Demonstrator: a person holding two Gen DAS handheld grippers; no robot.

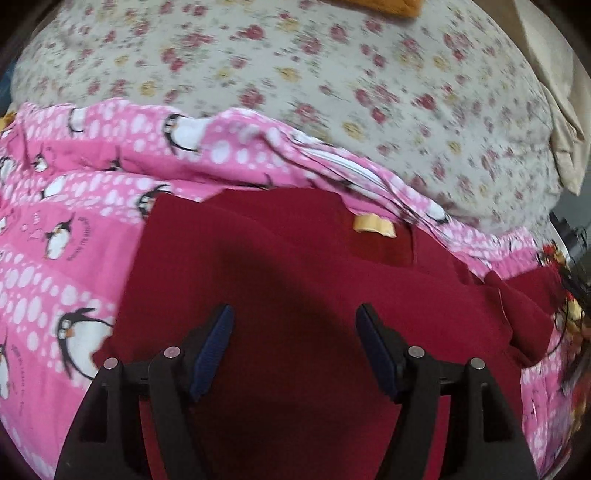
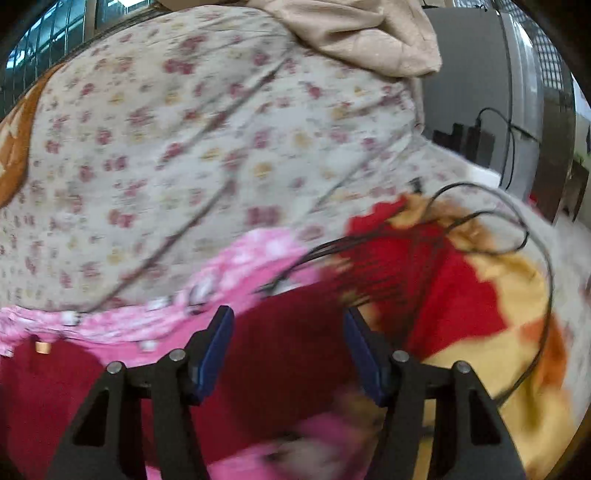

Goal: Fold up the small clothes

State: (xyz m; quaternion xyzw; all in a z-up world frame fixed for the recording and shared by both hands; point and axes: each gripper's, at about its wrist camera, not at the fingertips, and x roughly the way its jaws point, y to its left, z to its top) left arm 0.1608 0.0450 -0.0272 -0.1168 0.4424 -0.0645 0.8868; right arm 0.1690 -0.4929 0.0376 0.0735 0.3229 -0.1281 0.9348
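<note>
The dark red knit garment (image 1: 280,295) lay spread flat on a pink sheet printed with penguins and white dots (image 1: 62,236), on the bed. The left tongs (image 1: 294,314) hovered directly over the middle of it, their blue-padded fingers (image 1: 214,347) spread wide apart and gripping nothing. A small yellow label (image 1: 373,224) showed near the garment's far edge, and beyond it the pink sheet bunched into a ridge.

The right tongs (image 2: 289,317) were likewise released, jaws parted over the garment's right-hand part (image 2: 280,343), with nothing between their blue pads (image 2: 212,354). Whether either pair touched the cloth could not be told. Just to the right of them lay a plush blanket in bright red, yellow and orange (image 2: 461,295), with thin black cables (image 2: 480,221) looping across it. Past both the sheet and the blanket stretched a pale bedspread with small red and yellow flowers (image 2: 184,147), and a crumpled beige cloth (image 2: 354,33) sat at its far end. The right wrist view was blurred.
</note>
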